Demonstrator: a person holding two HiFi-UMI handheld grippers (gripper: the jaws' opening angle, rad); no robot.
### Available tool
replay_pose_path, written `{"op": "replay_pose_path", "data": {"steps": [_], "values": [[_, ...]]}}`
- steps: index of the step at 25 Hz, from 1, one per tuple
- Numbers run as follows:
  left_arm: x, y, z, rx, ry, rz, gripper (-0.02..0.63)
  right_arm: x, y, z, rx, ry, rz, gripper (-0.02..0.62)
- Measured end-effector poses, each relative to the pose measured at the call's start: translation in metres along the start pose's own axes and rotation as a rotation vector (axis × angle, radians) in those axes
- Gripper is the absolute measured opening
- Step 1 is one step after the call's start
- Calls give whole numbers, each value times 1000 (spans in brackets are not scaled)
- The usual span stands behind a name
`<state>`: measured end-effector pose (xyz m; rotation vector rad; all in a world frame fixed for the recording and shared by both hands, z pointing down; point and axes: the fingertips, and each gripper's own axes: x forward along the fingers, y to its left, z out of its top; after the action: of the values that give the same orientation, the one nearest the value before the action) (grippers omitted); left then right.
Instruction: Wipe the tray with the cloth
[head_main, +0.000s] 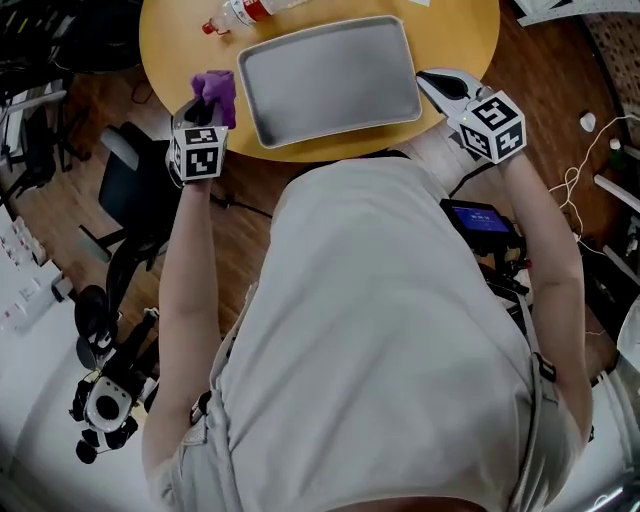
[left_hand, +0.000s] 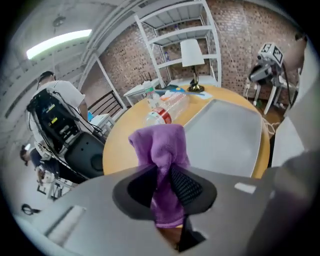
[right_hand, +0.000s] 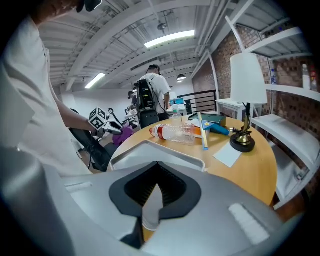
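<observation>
Tray: it lies flat and bare at the near side of the round tabletop, long side towards the person.
Cloth: a purple bunch held clear of the tabletop, just beside the tray's left end and not yet on it.
Left gripper: its jaws are clamped partway closed on the cloth, with a loose tuft standing out past the tips.
Right gripper: it is near the tray's right end with nothing in it, and its jaws look all but together.
Step in hand: carrying the cloth onto the tray.
Doing it well: I would lower the tuft onto a corner, press lightly and sweep in overlapping passes. The right gripper could brace the rim, since the tray may slide.
Tabletop: yellow wood, with a plastic bottle lying beyond the tray and a lamp farther off.
Room: brick wall, white shelves, wooden floor and another person standing in the background.
</observation>
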<state>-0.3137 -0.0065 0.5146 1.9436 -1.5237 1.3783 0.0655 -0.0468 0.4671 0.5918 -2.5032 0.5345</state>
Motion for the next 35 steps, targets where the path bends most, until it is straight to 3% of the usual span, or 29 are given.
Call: {"op": "replay_pose_path", "data": {"steps": [4, 8, 12, 17, 21, 23, 25, 28, 31, 33, 35], "values": [[31, 18, -61, 162, 213, 95, 84, 12, 9, -1, -35, 16, 12, 3], [67, 3, -92, 220, 319, 53, 84, 3, 15, -2, -36, 30, -27, 3], [101, -27, -97, 156, 374, -86, 89, -8, 13, -9, -49, 61, -72, 3], [108, -27, -97, 54, 417, -214, 86, -14, 17, -16, -33, 71, -113, 3], [95, -25, -116, -25, 459, -241, 89, -13, 23, -15, -43, 66, -108, 3], [93, -28, -110, -60, 416, -257, 129, -12, 22, -11, -56, 61, -101, 3], [90, -26, -94, -106, 334, -260, 286, -10, 22, -4, -74, 56, -89, 3], [63, -10, -65, -142, 192, -169, 287, -5, 23, 7, -120, 59, -67, 3], [17, -1, -20, -194, -16, -90, 255, -2, 22, 21, -188, 73, -65, 3], [-12, -7, 12, -256, -168, -103, 208, 0, 20, 36, -228, 59, -65, 3], [-36, -21, 39, -367, -308, -181, 137, -1, 20, 57, -261, 21, -58, 3]]}}
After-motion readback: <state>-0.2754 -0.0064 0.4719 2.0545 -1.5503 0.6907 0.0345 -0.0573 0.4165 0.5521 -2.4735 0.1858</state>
